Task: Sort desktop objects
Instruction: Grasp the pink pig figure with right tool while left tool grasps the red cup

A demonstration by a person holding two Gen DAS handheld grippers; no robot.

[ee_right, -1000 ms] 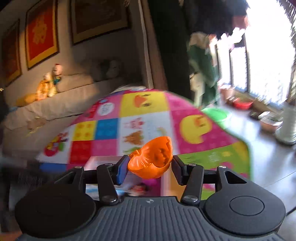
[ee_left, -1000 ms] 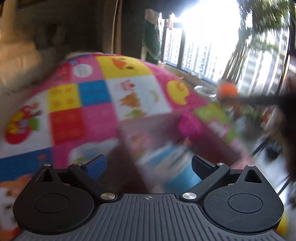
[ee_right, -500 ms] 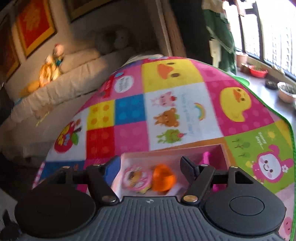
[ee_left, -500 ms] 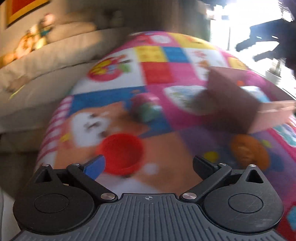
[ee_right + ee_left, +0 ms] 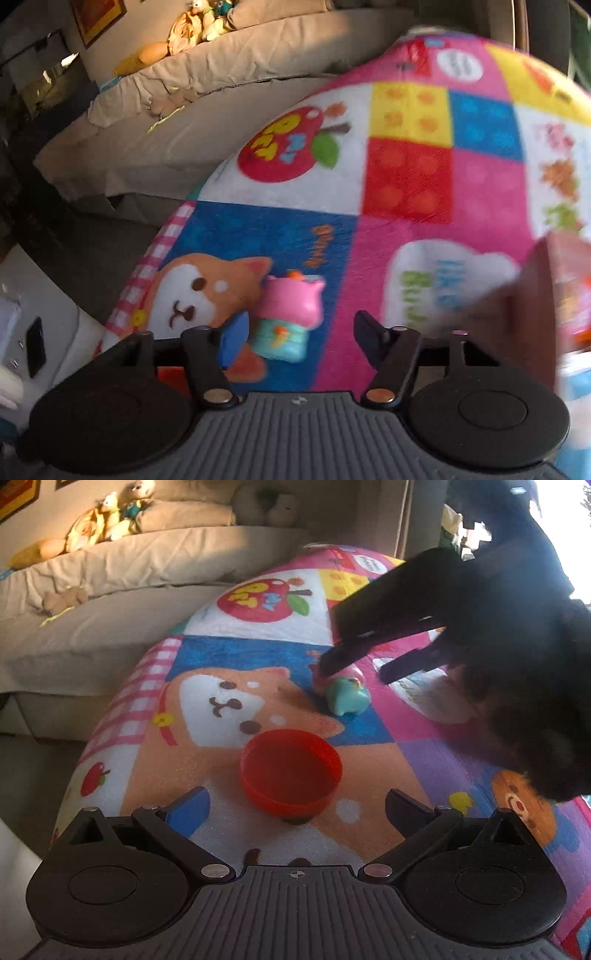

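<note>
The left hand-held gripper (image 5: 295,805) is hovering with its fingers spread wide and nothing pinched, just above a red bowl (image 5: 290,771) that is sitting upright on the cartoon play mat (image 5: 229,709) covering the desk. Beyond the bowl, a small toy house with a pink roof and teal base (image 5: 288,321) is lying on the mat at the edge of the printed fox face. The right hand-held gripper (image 5: 295,336) is reaching down around the toy house; its fingers are closing, with the toy between them close to the blue-padded finger (image 5: 232,341), though not yet squeezed. A brown box (image 5: 546,302) is standing at the right edge of the right wrist view, blurred. A beige sofa (image 5: 110,590) with plush toys (image 5: 99,520) is sitting behind the mat.
</note>
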